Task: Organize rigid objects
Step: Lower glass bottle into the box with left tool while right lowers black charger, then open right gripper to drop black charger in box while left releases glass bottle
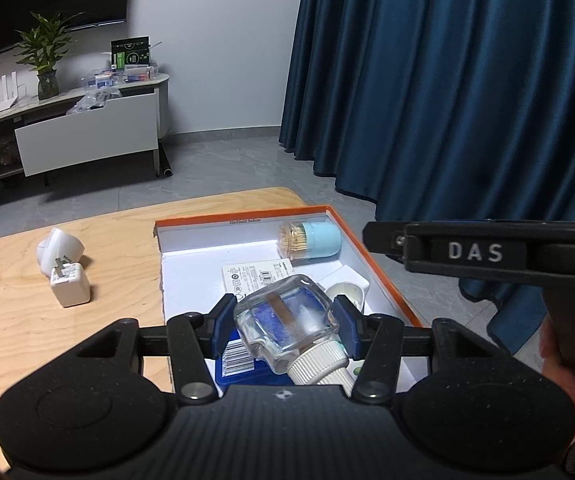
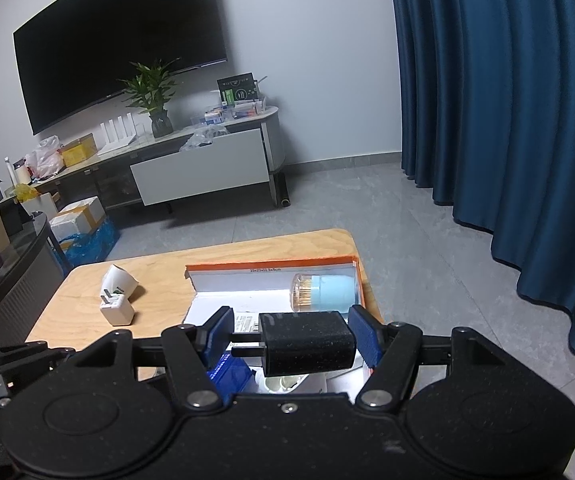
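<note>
Left gripper (image 1: pixel 284 330): closed on a clear glass bottle (image 1: pixel 287 320) with a white ribbed screw cap (image 1: pixel 319 364); the blue pads (image 1: pixel 223 326) press its two flat sides, cap end toward the camera, body tilted.
Right gripper (image 2: pixel 291 342): clamped on a black plug adapter (image 2: pixel 307 344); the adapter's body sits against the right pad, its prongs point at the left pad.
Directly below both grippers: orange-rimmed cardboard box (image 1: pixel 371 264), white inside, resting on the wooden surface (image 1: pixel 119 248). A blue packet (image 1: pixel 233 360) and a white labelled card (image 1: pixel 257 274) lie just beneath the bottle.
Just ahead of the left gripper, in the box: a white rounded item (image 1: pixel 345 290), kind not clear.
Farther ahead, at the box's far right corner: toothpick holder with light-blue cap (image 1: pixel 311 240), lying on its side.
Ahead and left, outside the box: white cube charger (image 1: pixel 69 284) touching a white rounded object (image 1: pixel 59 248).
Step in hand (judged): setting both held items into the box.
Doing it well: lower the bottle onto bare floor of the box, clear of the white rounded item; release only once it rests, since glass may roll. Place the adapter flat, well apart from the toothpick holder.
</note>
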Demonstrator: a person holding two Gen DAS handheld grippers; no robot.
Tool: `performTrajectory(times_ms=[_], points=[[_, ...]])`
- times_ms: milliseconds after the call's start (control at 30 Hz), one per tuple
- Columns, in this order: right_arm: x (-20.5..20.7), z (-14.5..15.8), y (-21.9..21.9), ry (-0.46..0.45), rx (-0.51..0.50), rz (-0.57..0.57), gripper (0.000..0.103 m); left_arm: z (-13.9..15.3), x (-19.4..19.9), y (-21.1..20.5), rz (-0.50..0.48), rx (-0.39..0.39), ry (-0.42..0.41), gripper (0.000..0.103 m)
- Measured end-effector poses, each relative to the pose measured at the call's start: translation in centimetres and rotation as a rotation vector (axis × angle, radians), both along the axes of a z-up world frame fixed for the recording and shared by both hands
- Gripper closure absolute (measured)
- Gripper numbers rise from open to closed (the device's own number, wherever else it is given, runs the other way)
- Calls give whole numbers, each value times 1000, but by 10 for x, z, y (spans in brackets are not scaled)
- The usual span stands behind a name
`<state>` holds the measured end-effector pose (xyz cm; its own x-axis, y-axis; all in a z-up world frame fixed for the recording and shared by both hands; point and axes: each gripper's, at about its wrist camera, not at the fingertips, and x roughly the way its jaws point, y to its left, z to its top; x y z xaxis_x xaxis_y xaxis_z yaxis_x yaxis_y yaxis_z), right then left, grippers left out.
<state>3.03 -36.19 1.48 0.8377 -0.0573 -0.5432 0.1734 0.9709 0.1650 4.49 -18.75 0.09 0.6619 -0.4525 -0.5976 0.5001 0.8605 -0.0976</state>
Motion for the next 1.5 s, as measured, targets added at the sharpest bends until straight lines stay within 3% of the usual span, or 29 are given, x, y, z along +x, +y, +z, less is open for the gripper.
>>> performTrajectory(times_ms=[1100,1500], points=[[58,-22,-17,64,10,-13,26,-10,35,-17,0,1,33,50],[39,-7,-34,-28,21,-79,25,-13,47,-22,-12,-8,52,50]])
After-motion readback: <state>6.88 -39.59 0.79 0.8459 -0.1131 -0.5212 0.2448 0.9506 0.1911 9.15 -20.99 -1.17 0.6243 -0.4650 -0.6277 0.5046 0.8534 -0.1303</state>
